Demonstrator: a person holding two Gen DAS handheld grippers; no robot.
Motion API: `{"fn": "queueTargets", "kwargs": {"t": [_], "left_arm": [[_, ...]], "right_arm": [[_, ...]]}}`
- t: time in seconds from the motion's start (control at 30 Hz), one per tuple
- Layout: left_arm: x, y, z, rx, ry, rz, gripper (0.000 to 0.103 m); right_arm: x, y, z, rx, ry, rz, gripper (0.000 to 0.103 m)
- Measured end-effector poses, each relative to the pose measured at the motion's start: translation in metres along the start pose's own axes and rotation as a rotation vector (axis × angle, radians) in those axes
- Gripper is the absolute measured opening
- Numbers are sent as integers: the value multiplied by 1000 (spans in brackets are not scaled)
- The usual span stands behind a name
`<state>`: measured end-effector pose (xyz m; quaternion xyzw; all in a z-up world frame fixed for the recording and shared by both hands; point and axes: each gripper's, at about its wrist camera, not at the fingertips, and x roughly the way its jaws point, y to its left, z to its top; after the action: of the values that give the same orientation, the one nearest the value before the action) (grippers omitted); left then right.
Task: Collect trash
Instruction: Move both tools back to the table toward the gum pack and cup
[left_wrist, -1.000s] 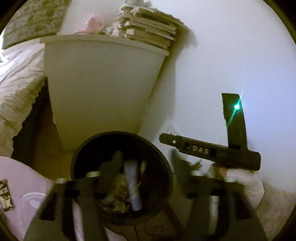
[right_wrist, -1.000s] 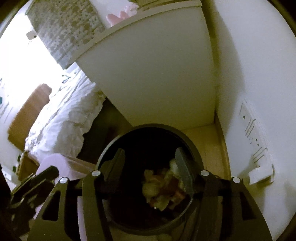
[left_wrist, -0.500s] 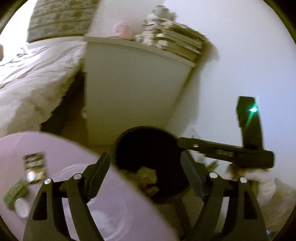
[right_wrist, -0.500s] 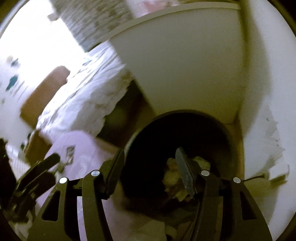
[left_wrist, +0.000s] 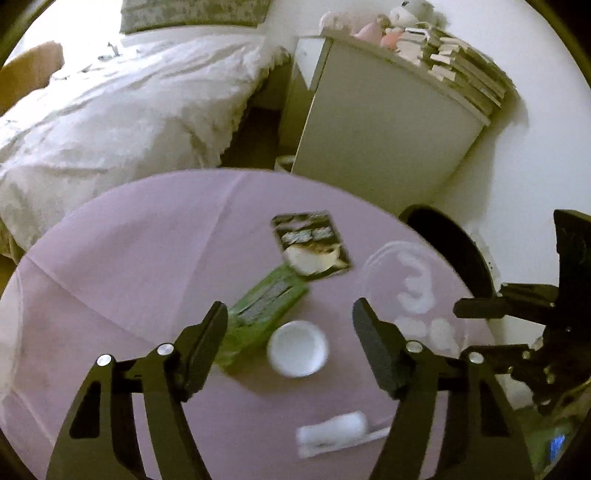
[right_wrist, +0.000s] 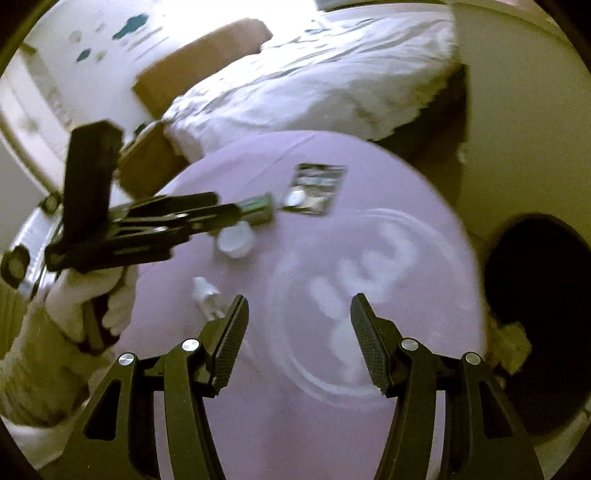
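On a round table with a lilac cloth (left_wrist: 129, 258) lie a green wrapper (left_wrist: 264, 308), a dark printed packet (left_wrist: 310, 245), a small white cup (left_wrist: 297, 348), a white crumpled piece (left_wrist: 332, 434) and a clear plastic plate (left_wrist: 413, 291). My left gripper (left_wrist: 290, 347) is open and empty, hovering over the cup and wrapper. My right gripper (right_wrist: 299, 332) is open and empty above the clear plate (right_wrist: 362, 295). The black trash bin (right_wrist: 535, 295) stands right of the table; the packet (right_wrist: 314, 188), cup (right_wrist: 236, 240) and left gripper (right_wrist: 255, 210) show in the right wrist view.
A bed with white bedding (left_wrist: 129, 92) lies beyond the table. A white bedside cabinet (left_wrist: 376, 136) with stacked books (left_wrist: 465, 70) stands by the wall. The bin (left_wrist: 450, 251) sits between table and wall. A brown cardboard box (right_wrist: 207, 51) is at the far left.
Both grippers have lifted away from the bin and swung left over the lilac table. The trash items on the table have come into view. Both stay open.
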<state>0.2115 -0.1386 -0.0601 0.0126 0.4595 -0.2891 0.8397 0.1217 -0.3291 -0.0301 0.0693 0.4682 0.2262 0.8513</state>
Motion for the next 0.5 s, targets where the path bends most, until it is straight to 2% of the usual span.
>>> {"fn": "queueTargets", "kwargs": {"t": [0.17,0.33,0.47,0.5], "left_arm": [[-5,28,-11,-11,10,-42,69],[-10,48,-21,-42,8,-76,69],[-14,56,-24,-41,-2,-81,69],[-14,55,-22,-31,-5,-79,69]], "right_arm": [[31,30,11,-93,4,-23,58],[63,53,21,-126,12,-33,58],[89,65,26,-170,11,-104,58],[91,64,27,-168,5,-127,49]]}}
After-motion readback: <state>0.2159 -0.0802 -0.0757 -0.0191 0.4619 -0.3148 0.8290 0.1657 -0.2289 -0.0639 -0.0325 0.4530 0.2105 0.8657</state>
